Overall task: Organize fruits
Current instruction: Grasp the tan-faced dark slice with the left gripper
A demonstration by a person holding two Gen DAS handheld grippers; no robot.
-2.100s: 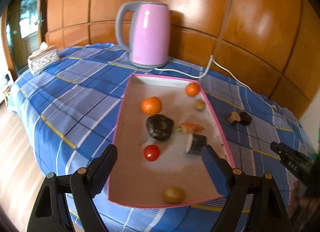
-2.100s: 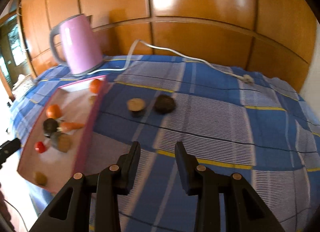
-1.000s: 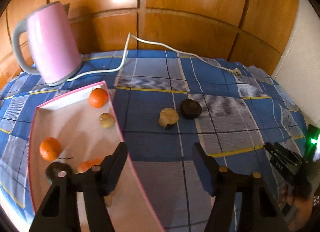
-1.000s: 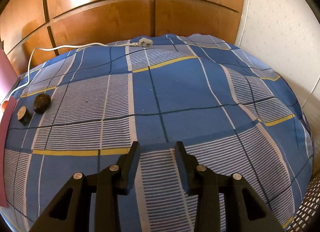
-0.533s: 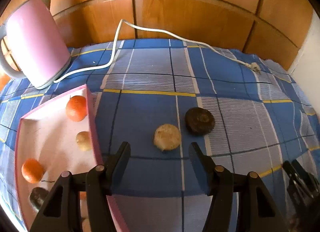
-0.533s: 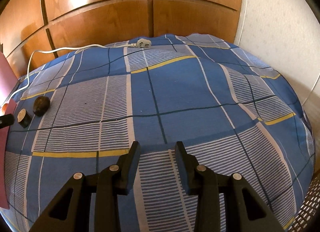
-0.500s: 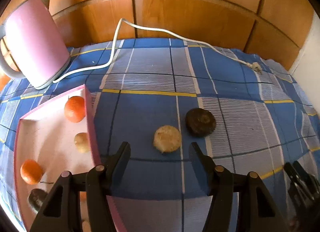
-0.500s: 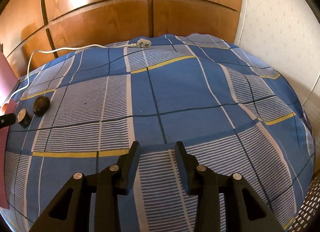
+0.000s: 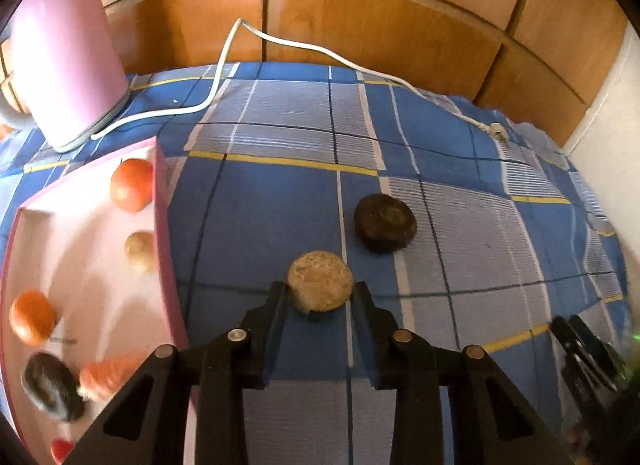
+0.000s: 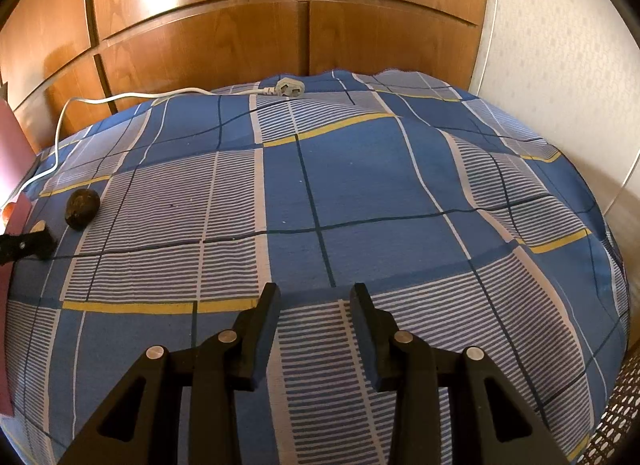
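Observation:
A tan round cut piece [image 9: 320,279] lies on the blue checked cloth [image 9: 260,217]. My left gripper [image 9: 320,293] is around it, its jaws closing, and both pads touch the piece's sides. A dark round fruit [image 9: 385,223] sits just beyond to the right, also seen from the right wrist as the dark fruit [image 10: 82,203]. The pink tray [image 9: 162,225] on the left holds two oranges [image 9: 132,185], a small tan fruit [image 9: 140,251], a carrot [image 9: 108,375] and a dark piece [image 9: 50,385]. My right gripper [image 10: 314,297] hovers slightly open over bare cloth with nothing between its fingers.
A pink kettle [image 9: 64,65] stands at the back left. Its white cord [image 9: 320,51] runs along the wooden wall to a loose plug [image 10: 288,88]. The cloth drops off at the table's right edge [image 10: 600,265] near a pale wall.
My left gripper has come forward and down onto the tan piece, and its jaws have narrowed from wide apart to touching it. The right gripper has stayed still.

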